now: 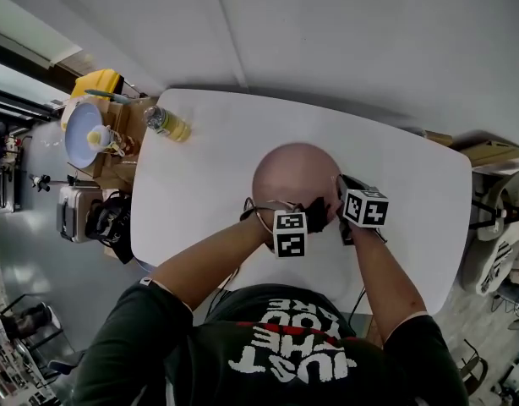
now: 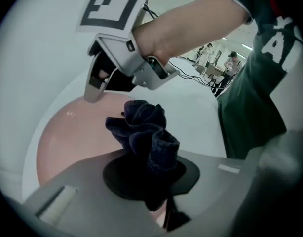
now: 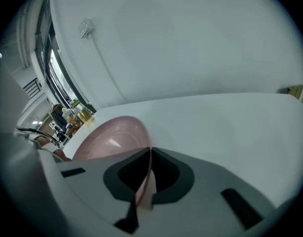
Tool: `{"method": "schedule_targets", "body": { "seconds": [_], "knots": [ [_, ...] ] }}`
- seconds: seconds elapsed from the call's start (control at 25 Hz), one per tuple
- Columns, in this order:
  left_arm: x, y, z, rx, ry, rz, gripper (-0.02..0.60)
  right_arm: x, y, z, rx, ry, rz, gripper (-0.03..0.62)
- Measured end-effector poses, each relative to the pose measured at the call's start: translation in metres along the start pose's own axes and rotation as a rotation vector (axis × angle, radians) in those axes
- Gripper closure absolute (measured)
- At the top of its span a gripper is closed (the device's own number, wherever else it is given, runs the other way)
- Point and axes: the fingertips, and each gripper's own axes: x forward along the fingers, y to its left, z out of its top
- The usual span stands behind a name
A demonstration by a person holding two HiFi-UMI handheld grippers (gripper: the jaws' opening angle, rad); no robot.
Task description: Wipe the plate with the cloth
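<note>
A round pink plate [image 1: 292,169] lies on the white table [image 1: 196,193]. My left gripper [image 1: 317,216] is shut on a bunched dark blue cloth [image 2: 144,130], which sits over the plate's near rim [image 2: 62,142]. My right gripper [image 1: 341,186] is at the plate's right edge. In the right gripper view the pink rim [image 3: 112,138] runs straight between the two jaws of that gripper [image 3: 148,174], which are shut on it. In the left gripper view the right gripper [image 2: 97,88] shows just beyond the cloth, its fingers on the plate's edge.
A bottle of yellow liquid [image 1: 168,123] lies at the table's far left corner. Beyond that edge stand a cardboard box, a yellow object [image 1: 97,83] and a pale bowl [image 1: 82,134]. A wall rises behind the table.
</note>
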Motion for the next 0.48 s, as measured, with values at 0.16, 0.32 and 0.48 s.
{"method": "schedule_targets", "body": {
  "seconds": [0.16, 0.32, 0.48],
  "knots": [
    [-0.021, 0.009, -0.048, -0.098, 0.099, 0.013, 0.534, -0.004, -0.008, 0.000, -0.014, -0.005, -0.026, 0.583],
    [-0.039, 0.038, -0.083, -0.217, 0.147, 0.134, 0.532, -0.008, -0.005, -0.003, -0.064, 0.002, -0.036, 0.582],
    [-0.049, 0.073, -0.104, -0.366, 0.145, 0.282, 0.528, -0.010, 0.001, -0.008, -0.092, 0.011, -0.035, 0.582]
  ]
}}
